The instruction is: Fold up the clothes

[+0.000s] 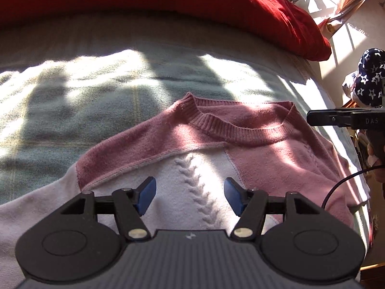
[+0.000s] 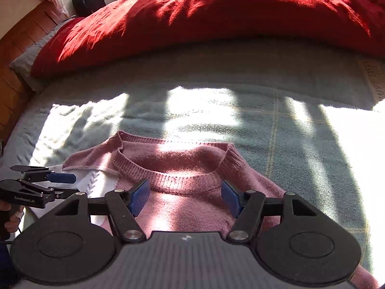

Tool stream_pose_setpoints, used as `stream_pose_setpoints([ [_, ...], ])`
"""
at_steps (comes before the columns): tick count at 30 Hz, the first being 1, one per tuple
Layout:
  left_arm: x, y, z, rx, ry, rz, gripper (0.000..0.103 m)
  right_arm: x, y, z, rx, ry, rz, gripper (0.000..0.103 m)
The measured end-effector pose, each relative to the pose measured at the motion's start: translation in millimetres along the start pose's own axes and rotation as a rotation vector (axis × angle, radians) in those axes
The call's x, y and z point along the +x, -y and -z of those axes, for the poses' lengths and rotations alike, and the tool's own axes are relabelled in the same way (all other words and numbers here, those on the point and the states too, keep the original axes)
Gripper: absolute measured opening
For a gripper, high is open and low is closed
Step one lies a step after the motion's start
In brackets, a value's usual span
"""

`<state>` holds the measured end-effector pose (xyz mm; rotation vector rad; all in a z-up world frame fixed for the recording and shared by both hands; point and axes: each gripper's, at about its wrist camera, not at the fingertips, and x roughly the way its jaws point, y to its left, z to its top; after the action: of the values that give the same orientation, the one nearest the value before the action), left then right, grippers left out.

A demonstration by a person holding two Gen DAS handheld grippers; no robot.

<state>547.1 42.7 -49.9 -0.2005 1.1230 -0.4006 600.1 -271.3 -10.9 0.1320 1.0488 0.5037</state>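
A pink and white knit sweater (image 1: 259, 159) lies flat on the bed, ribbed collar away from me, with a white cable-braid panel folded over its left side. My left gripper (image 1: 190, 189) hovers above the white panel, blue pads apart with only cloth beneath them. In the right wrist view my right gripper (image 2: 185, 190) hangs over the sweater (image 2: 187, 161) just below the collar, open and holding nothing. Each gripper shows in the other's view: the right gripper (image 1: 310, 118) at the sweater's right shoulder, the left gripper (image 2: 72, 183) over the white part.
A pale green blanket (image 1: 96, 101) covers the bed in patchy sunlight. A big red pillow (image 2: 216, 16) runs along the far side. Navy star-print cloth (image 1: 370, 77) sits off the bed's right edge. A wooden floor (image 2: 14, 55) and a black object (image 2: 87, 0) lie at far left.
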Motion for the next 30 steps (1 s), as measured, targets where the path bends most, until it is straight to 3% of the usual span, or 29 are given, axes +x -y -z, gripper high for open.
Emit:
stream_pose_setpoints([
  [2,3.3,0.9,-0.9,-0.013,0.003,0.008,0.062,21.5,-7.1,-12.5,-0.025,0.006,-0.03,0.07],
  [6,3.8,-1.8,4.0,-0.012,-0.014,-0.006,0.062,67.3,-0.6,-2.7,0.026,-0.142,0.0,0.07],
  [8,1.9,-4.9,7.9,-0.008,-0.023,-0.001,0.062,59.3,2.0,17.9,0.047,-0.14,-0.034,0.076],
  [11,-1.2,-5.0,8.3,0.015,-0.015,-0.004,0.062,48.8,-4.4,21.7,0.022,-0.214,-0.063,0.078],
  [17,3.7,2.1,-4.7,0.079,0.008,-0.005,0.065,44.0,-8.0,-23.6,0.037,-0.105,-0.088,0.078],
  [22,6.5,1.0,-11.8,0.106,0.006,-0.006,0.065,82.4,4.7,-20.7,0.135,-0.199,-0.115,0.079],
  [25,5.6,-8.6,-10.6,0.097,-0.001,-0.015,0.066,72.3,3.5,-12.4,0.119,-0.215,-0.129,0.079],
  [28,5.4,-16.5,-9.4,0.075,0.001,-0.021,0.066,48.6,6.9,-17.3,0.084,-0.141,-0.101,0.076],
  [30,6.7,-17.5,-9.4,0.071,0.003,-0.021,0.066,34.6,12.5,-28.4,0.034,-0.07,-0.028,0.07],
])
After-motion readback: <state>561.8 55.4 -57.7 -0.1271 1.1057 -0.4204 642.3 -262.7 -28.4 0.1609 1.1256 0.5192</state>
